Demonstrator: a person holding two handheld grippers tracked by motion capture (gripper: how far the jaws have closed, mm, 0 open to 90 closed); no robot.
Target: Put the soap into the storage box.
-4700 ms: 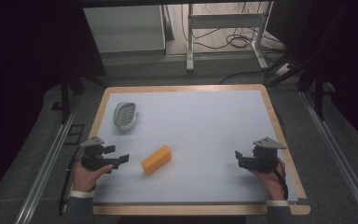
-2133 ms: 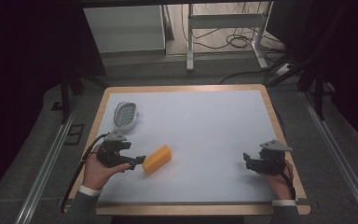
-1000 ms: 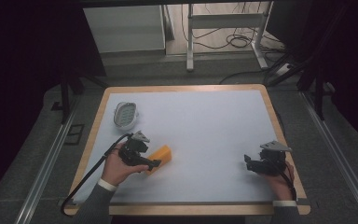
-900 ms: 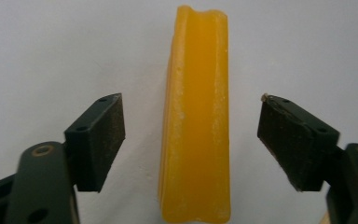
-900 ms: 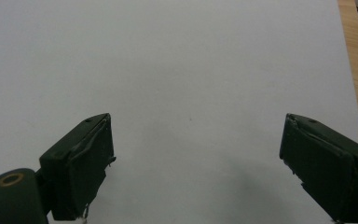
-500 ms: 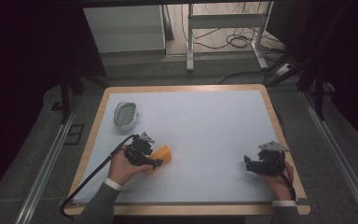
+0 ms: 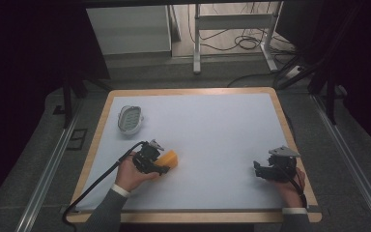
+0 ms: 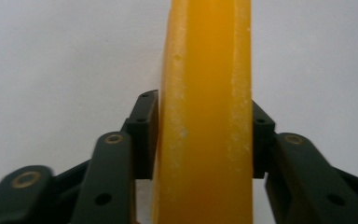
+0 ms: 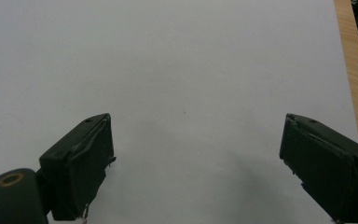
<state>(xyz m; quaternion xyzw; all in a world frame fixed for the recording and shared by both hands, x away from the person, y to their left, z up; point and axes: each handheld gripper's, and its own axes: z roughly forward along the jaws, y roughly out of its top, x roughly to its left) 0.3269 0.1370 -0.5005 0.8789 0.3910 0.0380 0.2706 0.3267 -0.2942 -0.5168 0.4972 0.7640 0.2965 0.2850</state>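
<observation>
The bench [image 7: 198,121] is a wide rectangle with a pale white-grey top and a light wooden rim, and it stands on a dark floor with metal rails [image 7: 43,174] running along both sides. Beyond its far edge a white cabinet [image 7: 128,29] and a metal frame [image 7: 232,21] with loose cables under it sit in the dim background. Two forearms in grey sleeves come in from the near edge. The left hand [image 7: 130,175] holds the left claw [image 7: 160,162] near the bench's front-left part, with a black cable [image 7: 96,186] trailing back off the near edge. That claw is closed onto the yellow-orange block [image 7: 170,159]: in the left gripper view the block [image 8: 205,112] runs straight up between the two black jaws, and both jaw pads press flat on its long sides. The block's surface shows pale scuffs and specks. The right claw [image 7: 261,170] rests well apart, near the front-right corner, in the right hand [image 7: 290,186], a grey plate on top of it. In the right gripper view the right claw [image 9: 196,163] stands wide open with only bare bench top between the jaws. Near the far-left corner lies a small oval white dish [image 7: 128,118], well apart from the block.
</observation>
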